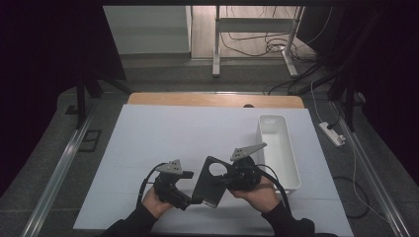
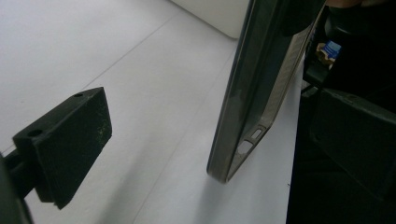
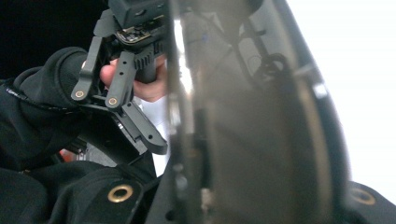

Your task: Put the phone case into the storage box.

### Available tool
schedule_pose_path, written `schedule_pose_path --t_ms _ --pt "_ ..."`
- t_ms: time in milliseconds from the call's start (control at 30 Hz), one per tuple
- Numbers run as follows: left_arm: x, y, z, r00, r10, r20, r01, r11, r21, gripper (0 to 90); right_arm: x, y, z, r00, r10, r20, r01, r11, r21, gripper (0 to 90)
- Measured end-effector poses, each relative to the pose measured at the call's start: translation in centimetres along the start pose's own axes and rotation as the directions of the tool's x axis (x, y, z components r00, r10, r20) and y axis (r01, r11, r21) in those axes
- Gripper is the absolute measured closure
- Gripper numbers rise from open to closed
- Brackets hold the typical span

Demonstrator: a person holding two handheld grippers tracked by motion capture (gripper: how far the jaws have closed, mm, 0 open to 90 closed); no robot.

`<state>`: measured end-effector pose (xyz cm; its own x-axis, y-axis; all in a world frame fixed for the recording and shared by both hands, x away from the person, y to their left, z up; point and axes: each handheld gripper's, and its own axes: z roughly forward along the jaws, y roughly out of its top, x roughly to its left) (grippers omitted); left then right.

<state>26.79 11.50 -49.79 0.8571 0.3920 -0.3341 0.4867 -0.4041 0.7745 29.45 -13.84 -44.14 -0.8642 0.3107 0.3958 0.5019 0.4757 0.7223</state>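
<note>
With your left gripper (image 1: 190, 197) fingers wide open and empty, only the clamped right gripper (image 1: 228, 178) holds the phone case (image 1: 212, 181), which could twist loose.

Two forearms in dark sleeves reach in from the table's near edge in the high view, each hand gripping a tool from below. The left gripper (image 1: 193, 199) points toward the right, its jaws spread wide (pads (image 2: 70, 144) pressing on nothing). The right gripper (image 1: 221, 180) faces it, jaws clamped tight, wrist angled inward.
</note>
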Motion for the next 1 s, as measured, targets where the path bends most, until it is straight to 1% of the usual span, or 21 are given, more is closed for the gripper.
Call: schedule_pose_path --t_ms 67,167,300,333,367,400,433,467,500,567,633,700,800,867,900,933,967,1000 --pt "-0.08 0.01 0.21 1.0 0.009 0.004 -0.009 0.9999 0.014 0.0 0.09 0.02 0.07 0.9999 -0.007 -0.014 0.007 1.0 0.002 85.3" --pt "-0.22 0.02 0.43 0.9997 0.016 0.02 -0.017 0.9996 0.023 1.1 0.19 0.07 0.17 0.9994 -0.012 -0.031 0.012 1.0 0.002 85.4" --pt "-0.53 0.05 0.55 0.9989 0.042 0.022 -0.043 0.9984 0.037 7.9 0.28 0.12 0.26 0.9983 -0.026 -0.053 0.026 1.0 0.001 85.4" --pt "-0.58 0.01 0.52 0.998 0.05 0.039 -0.051 0.9981 0.034 10.4 0.31 0.12 0.26 0.9981 -0.026 -0.056 0.026 1.0 0.002 85.4" --pt "-0.58 0.01 0.52 0.998 0.05 0.039 -0.051 0.9981 0.034 16.8 0.31 0.12 0.26 0.9981 -0.026 -0.056 0.026 1.0 0.002 85.4" --pt "-0.65 0.02 0.48 0.9975 0.053 0.046 -0.055 0.998 0.031 16.8 0.36 0.13 0.27 0.9976 -0.029 -0.063 0.029 1.0 0.003 85.4" --pt "-0.67 0.03 0.41 0.9966 0.056 0.06 -0.058 0.9979 0.029 21.1 0.4 0.14 0.3 0.9973 -0.033 -0.066 0.033 0.999 0.003 85.5" --pt "-0.66 0.02 0.35 0.9954 0.057 0.077 -0.059 0.9979 0.025 27.7 0.43 0.14 0.32 0.9969 -0.037 -0.069 0.037 0.999 0.002 85.4" --pt "-0.65 0.02 0.3 0.9947 0.055 0.087 -0.057 0.9982 0.022 31.5 0.44 0.14 0.33 0.9966 -0.04 -0.072 0.04 0.999 0.003 85.4" --pt "-0.55 -0.01 0.22 0.9916 0.051 0.119 -0.054 0.9983 0.021 40.2 0.45 0.15 0.37 0.9961 -0.044 -0.076 0.045 0.999 0.003 85.5" --pt "-0.47 -0.01 0.17 0.9894 0.045 0.138 -0.048 0.9987 0.019 48.5 0.51 0.16 0.39 0.9957 -0.044 -0.082 0.045 0.999 0.004 85.4" --pt "-0.35 -0.04 0.12 0.9851 0.041 0.167 -0.044 0.999 0.012 56.7 0.53 0.18 0.43 0.995 -0.05 -0.087 0.05 0.999 0.004 85.5" --pt "-0.19 -0.05 -0.01 0.9801 0.041 0.194 -0.044 0.999 0.009 62.7 0.6 0.21 0.42 0.9937 -0.055 -0.098 0.056 0.998 0.006 85.5" --pt "-0.09 -0.07 -0.08 0.9762 0.041 0.213 -0.042 0.9991 0.003 66.4 0.67 0.23 0.46 0.9915 -0.068 -0.111 0.068 0.998 -0.006 85.5" --pt "-0.07 -0.06 -0.13 0.9745 0.045 0.22 -0.047 0.9989 0.002 68.4 0.75 0.26 0.42 0.9916 -0.071 -0.108 0.071 0.997 -0.002 85.5" --pt "-0.07 -0.06 -0.13 0.9745 0.045 0.22 -0.047 0.9989 0.002 70.1 0.77 0.29 0.43 0.9912 -0.075 -0.109 0.076 0.997 -0.002 85.5" --pt "-0.08 -0.05 -0.16 0.9708 0.046 0.235 -0.047 0.9989 0.0 72.1 0.8 0.3 0.42 0.9911 -0.078 -0.108 0.078 0.997 -0.002 85.5" --pt "-0.07 -0.05 -0.15 0.9688 0.047 0.243 -0.049 0.9988 0.001 74.5 0.8 0.3 0.41 0.991 -0.078 -0.108 0.078 0.997 -0.003 85.5"
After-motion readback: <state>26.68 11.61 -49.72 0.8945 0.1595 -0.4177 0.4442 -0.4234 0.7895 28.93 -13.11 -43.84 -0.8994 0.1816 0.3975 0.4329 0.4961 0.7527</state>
